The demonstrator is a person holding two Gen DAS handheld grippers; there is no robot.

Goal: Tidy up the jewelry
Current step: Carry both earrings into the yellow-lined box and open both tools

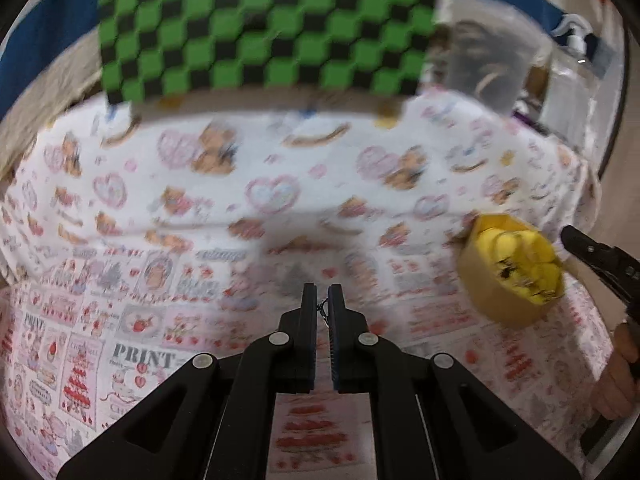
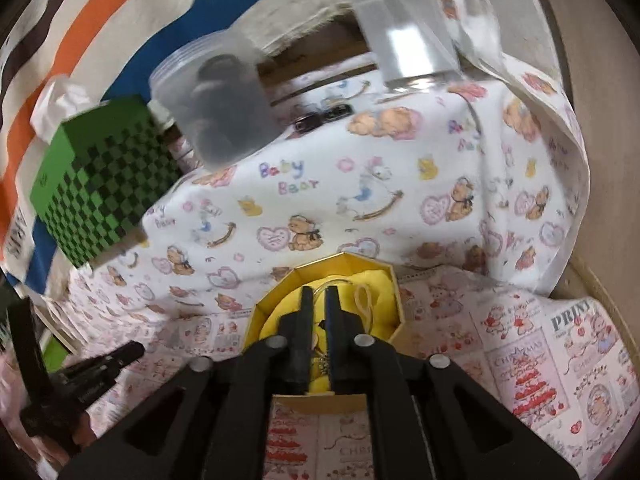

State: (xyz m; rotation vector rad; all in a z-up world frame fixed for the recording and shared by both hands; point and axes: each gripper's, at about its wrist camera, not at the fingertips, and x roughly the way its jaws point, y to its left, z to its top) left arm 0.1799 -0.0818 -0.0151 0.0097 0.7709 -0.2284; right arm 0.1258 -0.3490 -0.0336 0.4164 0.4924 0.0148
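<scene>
Over yellow jewelry box [image 2: 394,300]: right gripper [image 2: 319,294], narrow gap, nothing clamped.
Left of box: left gripper [image 1: 322,294], closed on small earring [image 1: 323,307].
Advice: carry earring over box cushion, lower gently, then release.

"PRINT" reads in bold dark letters on the Christmas paper [image 1: 132,354], bottom left in the left wrist view, and again at the right edge of the right wrist view. "CHRISTMAS" sits above a red cake there. "Baby Bear" shows on the cloth [image 2: 289,177].
</scene>
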